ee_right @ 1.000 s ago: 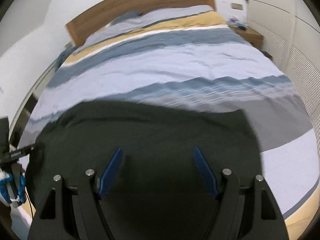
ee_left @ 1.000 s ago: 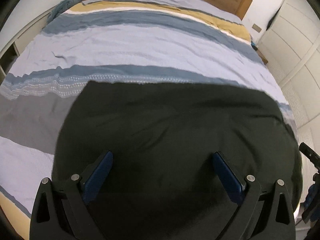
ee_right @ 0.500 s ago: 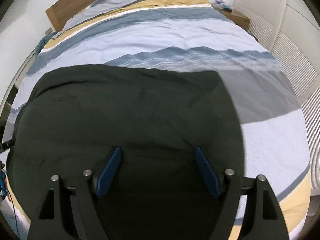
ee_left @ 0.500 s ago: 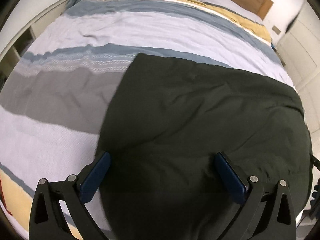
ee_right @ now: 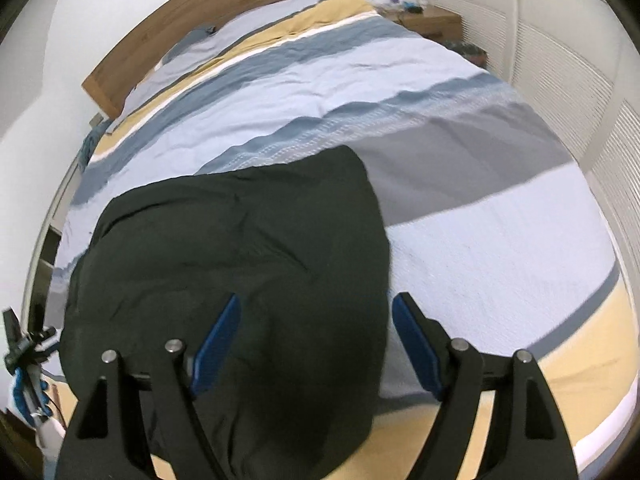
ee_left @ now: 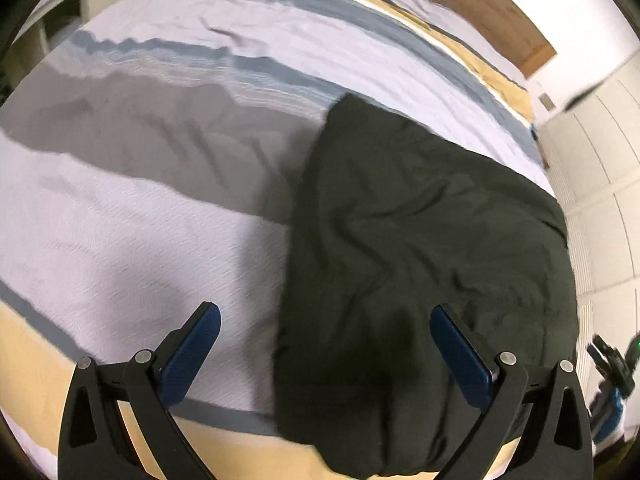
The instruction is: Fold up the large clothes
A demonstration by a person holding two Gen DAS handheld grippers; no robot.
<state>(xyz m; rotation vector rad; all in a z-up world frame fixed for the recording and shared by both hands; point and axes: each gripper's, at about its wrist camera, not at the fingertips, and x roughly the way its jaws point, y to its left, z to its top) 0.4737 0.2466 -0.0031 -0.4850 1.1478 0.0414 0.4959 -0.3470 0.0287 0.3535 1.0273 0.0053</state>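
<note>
A bedroom: a wide bed under a striped duvet (ee_left: 168, 216) in pale lilac, grey, slate blue and mustard, with a wooden headboard (ee_left: 496, 20) at the far end and white panelled wardrobe doors (ee_left: 600, 184) along one side.

In the left wrist view, the dark green garment (ee_left: 420, 264) lies on the duvet near the foot of the bed, already doubled into a rough block with a soft crease running through it. The left gripper (ee_left: 324, 344) hangs above the garment's left border, its blue pads spread wide: one pad is over bare duvet, the other over cloth, and nothing is pinched. At the far right edge a bit of the other tool (ee_left: 612, 364) shows.

In the right wrist view, the same garment (ee_right: 240, 264) fills the lower left, its right border running down between the blue pads of the right gripper (ee_right: 316, 340). Those jaws have just been widening and stand well apart with only the cloth's edge lying below them, ungripped. A bedside table (ee_right: 432, 20) sits by the headboard (ee_right: 208, 20).

My reading is that one fold is laid down and both tools are lining up over opposite side borders for the following one. What comes next would call for each gripper to drop onto its own edge, catch every layer rather than just the top one, and avoid nipping the duvet beneath. The cloth looks limp and thick, so an uneven pinch could let the stack slide apart.
</note>
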